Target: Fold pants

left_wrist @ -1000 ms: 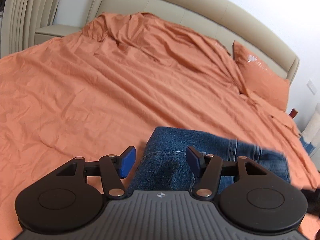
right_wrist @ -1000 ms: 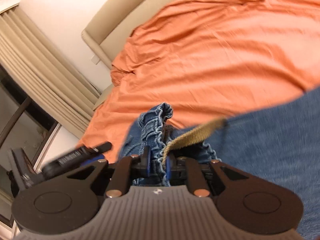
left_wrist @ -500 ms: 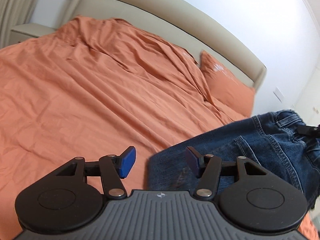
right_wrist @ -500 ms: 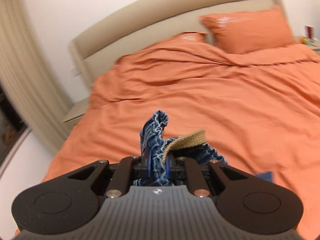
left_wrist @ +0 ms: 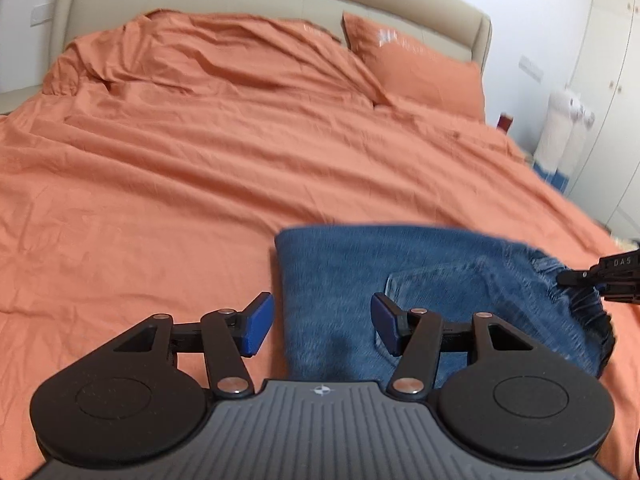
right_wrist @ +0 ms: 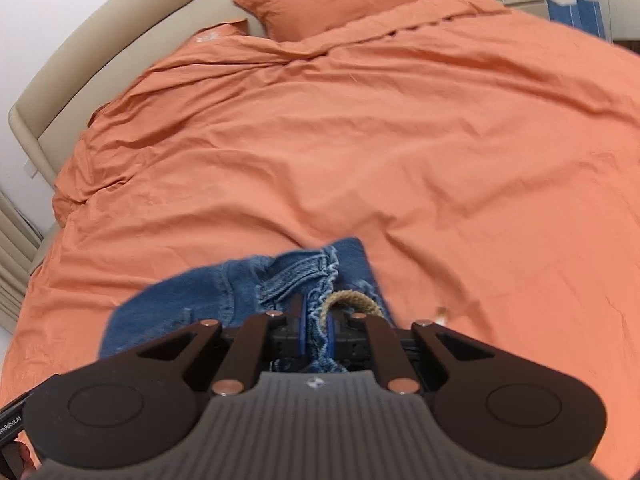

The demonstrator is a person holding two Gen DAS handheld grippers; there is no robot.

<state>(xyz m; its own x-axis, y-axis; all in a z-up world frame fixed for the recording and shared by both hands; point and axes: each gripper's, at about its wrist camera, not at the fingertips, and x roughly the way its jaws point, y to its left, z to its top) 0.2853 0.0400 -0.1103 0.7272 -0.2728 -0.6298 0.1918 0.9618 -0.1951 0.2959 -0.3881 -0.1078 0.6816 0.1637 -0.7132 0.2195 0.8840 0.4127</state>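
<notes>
**Right wrist view: waistband carried over the fold**

The pants (right_wrist: 224,292) lie folded on the orange bed (right_wrist: 400,160). The right gripper (right_wrist: 316,332) clamps their waistband; the left gripper (left_wrist: 322,322) hangs agape above the denim. Next, probably: lower, release, flatten.

— What lies ahead of the tool?
— A rumpled orange duvet (left_wrist: 248,168) covering the bed.
— And farther off?
— An orange pillow (left_wrist: 416,68) against the beige headboard (left_wrist: 280,4).
</notes>
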